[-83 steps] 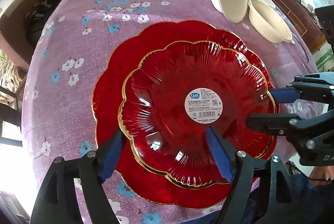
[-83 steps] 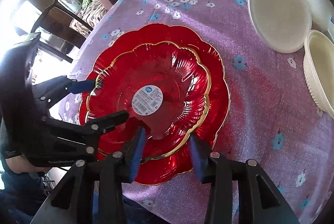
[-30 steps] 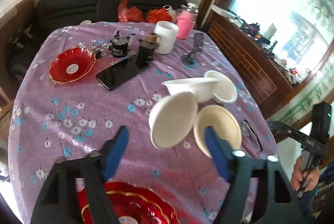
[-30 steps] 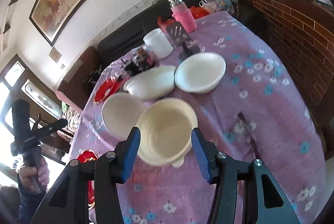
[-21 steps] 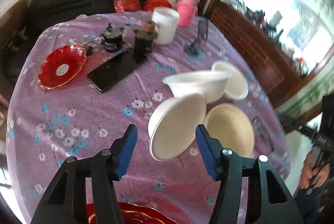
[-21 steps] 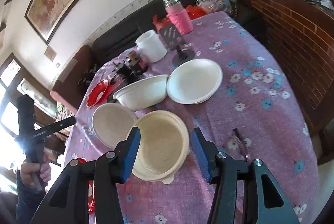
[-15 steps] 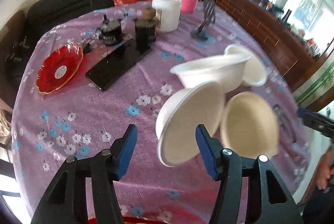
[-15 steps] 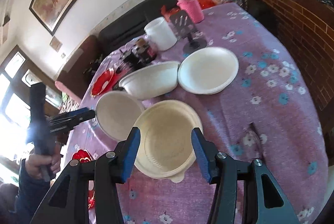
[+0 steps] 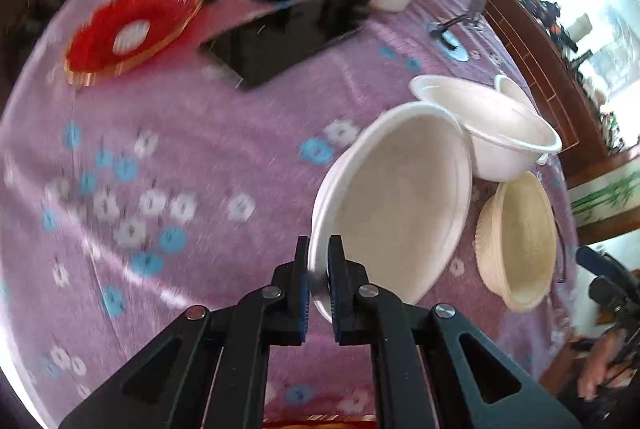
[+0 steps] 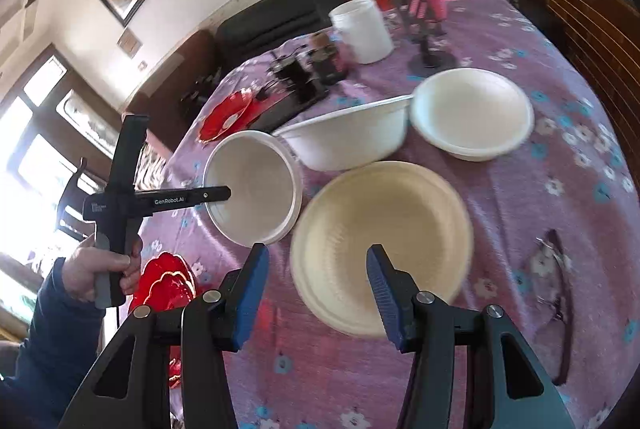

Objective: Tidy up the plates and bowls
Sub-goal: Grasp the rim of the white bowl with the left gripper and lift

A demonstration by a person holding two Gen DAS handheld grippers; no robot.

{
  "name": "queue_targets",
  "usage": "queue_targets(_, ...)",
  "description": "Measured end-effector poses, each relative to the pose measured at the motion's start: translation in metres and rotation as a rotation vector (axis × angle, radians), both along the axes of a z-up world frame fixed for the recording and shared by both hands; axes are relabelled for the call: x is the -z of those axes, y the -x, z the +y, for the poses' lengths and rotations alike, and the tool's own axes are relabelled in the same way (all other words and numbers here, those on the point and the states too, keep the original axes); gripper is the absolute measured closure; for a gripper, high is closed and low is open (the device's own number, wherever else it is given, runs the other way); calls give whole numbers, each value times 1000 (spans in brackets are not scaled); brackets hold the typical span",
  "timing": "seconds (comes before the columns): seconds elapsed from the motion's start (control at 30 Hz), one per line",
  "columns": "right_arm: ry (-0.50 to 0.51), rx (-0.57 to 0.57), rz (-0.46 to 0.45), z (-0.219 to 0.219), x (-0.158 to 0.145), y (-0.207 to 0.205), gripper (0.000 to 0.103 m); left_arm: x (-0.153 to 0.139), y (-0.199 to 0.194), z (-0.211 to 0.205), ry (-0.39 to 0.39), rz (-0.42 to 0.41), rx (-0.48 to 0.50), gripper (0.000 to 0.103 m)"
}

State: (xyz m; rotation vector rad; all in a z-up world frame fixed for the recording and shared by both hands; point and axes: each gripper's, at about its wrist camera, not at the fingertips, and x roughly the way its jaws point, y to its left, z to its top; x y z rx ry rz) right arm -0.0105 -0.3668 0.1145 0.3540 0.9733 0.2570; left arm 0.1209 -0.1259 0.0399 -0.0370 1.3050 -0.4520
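Bowls are what matters at this stage: the left gripper (image 9: pixel 318 271) is clenched on the near rim of a plain white bowl (image 9: pixel 394 201), which stands tilted on the purple flowered tablecloth (image 9: pixel 168 149), probably so it can be lifted and nested into a neighbour. Just beside it lies the wide cream bowl (image 10: pixel 380 249), ribbed along its rim, and the right gripper (image 10: pixel 316 279) hangs over it with its jaws spread wide and nothing between them, seemingly lined up to take that one. Another white bowl (image 10: pixel 348 139) sits behind them, empty like the rest.
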Motion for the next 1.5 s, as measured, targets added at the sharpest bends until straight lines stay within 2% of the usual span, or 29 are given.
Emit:
queue_targets(0.1,14,-36,-4,25,2,-15,48,10,-1,17,4,46,-25,93)
queue_targets(0.2,33,-61,13,50,10,-34,48,15,-1,30,6,55,-49,85)
queue_targets(0.27,31,-67,26,61,16,-45,48,14,0,35,34,47,-51,72)
queue_targets(0.33,38,-74,46,72,23,-55,48,13,2,40,62,44,-51,55)
queue_targets(0.37,41,-67,52,76,27,-61,51,12,2,41,70,40,-48,53)
queue_targets(0.4,38,-57,60,78,30,-66,58,11,3,42,82,37,-44,53)
queue_targets(0.43,31,-52,66,80,33,-70,59,11,2,43,91,36,-45,53)
queue_targets(0.6,12,6,82,83,41,-87,59,5,-5,45,102,-7,-36,53)
queue_targets(0.7,1,31,98,84,48,-97,59,1,-8,44,81,-44,-32,54)
queue_targets(0.87,-23,53,133,91,64,-114,59,1,-13,39,29,-87,-18,69)
queue_targets(0.93,-14,66,146,96,72,-120,69,4,-14,35,7,-92,-13,80)
queue_targets(0.97,-18,67,152,98,76,-123,86,5,-14,34,4,-95,-9,87)
queue_targets(1.0,-7,71,150,100,77,-123,89,5,-12,33,12,-97,-5,88)
queue_targets(1.1,5,76,115,104,71,-114,89,-4,-2,31,-13,-144,4,88)
queue_targets(1.23,2,69,75,107,56,-99,90,-22,16,35,-3,-192,13,88)
queue_targets(1.5,8,29,-21,115,27,-51,89,-39,56,41,19,-238,7,88)
